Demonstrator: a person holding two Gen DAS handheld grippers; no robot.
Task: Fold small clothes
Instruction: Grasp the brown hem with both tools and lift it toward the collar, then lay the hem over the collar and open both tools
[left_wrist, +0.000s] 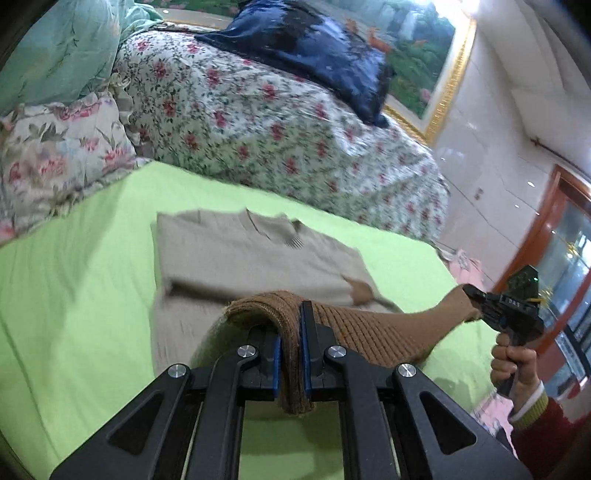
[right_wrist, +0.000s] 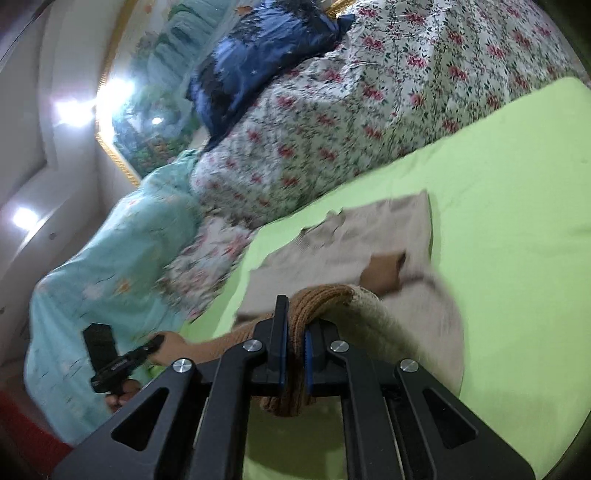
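The right tongs (right_wrist: 291, 332) were clamped on the brown ribbed hem (right_wrist: 321, 299) of a beige sweater (right_wrist: 332, 251), lifting that edge off the lime-green bed sheet (right_wrist: 498, 229). The far part of the sweater lay flat on the sheet, blurred. To the near left, the left tongs (right_wrist: 153, 345) pinched the other end of the same raised hem, a hand (right_wrist: 122, 395) gripping their handle. Farther off lay a floral quilt (right_wrist: 332, 122), a dark blue cushion (right_wrist: 258, 62) on it, and a pale turquoise duvet (right_wrist: 110, 258) to the left.
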